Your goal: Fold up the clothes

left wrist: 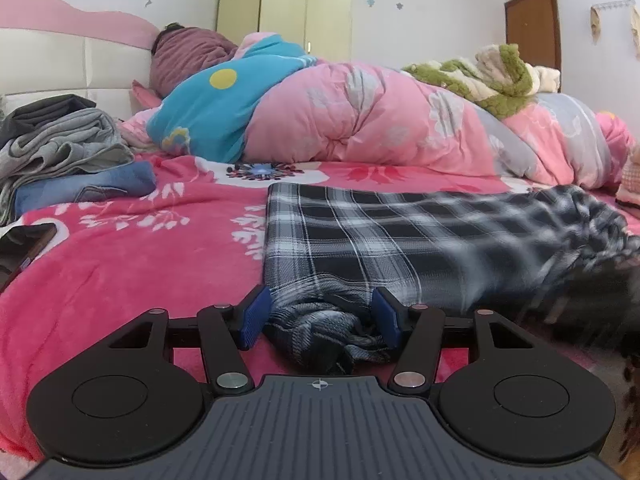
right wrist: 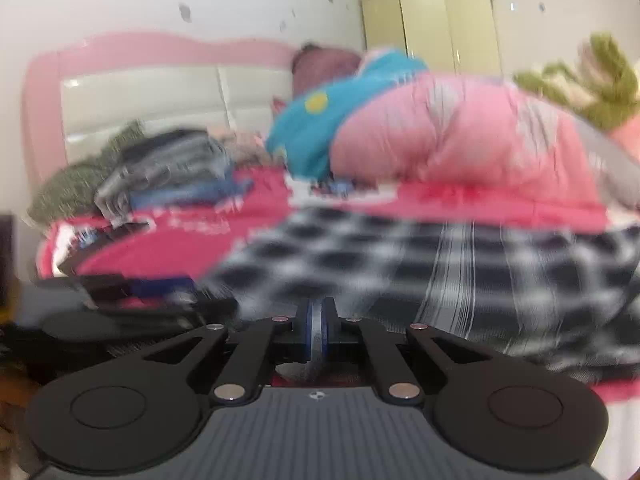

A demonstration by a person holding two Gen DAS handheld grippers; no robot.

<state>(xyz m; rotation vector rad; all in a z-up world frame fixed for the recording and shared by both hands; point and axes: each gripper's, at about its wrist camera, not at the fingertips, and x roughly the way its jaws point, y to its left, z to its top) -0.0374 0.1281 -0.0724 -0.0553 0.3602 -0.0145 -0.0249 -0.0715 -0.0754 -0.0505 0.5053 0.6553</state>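
A black-and-white plaid garment (left wrist: 384, 240) lies spread on the pink floral bedspread (left wrist: 120, 264). Its bunched near corner sits between the blue pads of my left gripper (left wrist: 320, 320), which stands open around the cloth without pinching it. In the right wrist view the picture is motion-blurred. There my right gripper (right wrist: 318, 332) is shut on a thin fold of the plaid garment (right wrist: 460, 276), whose right part looks lifted and smeared. The left gripper (right wrist: 132, 292) shows as a dark blur at the left of that view.
A pile of folded grey, dark and denim clothes (left wrist: 68, 160) sits at the left by the headboard (left wrist: 60, 60). A rolled pink and blue quilt (left wrist: 360, 120) with a green fleece blanket (left wrist: 492, 80) lies across the back. A dark flat object (left wrist: 24, 244) lies at the left edge.
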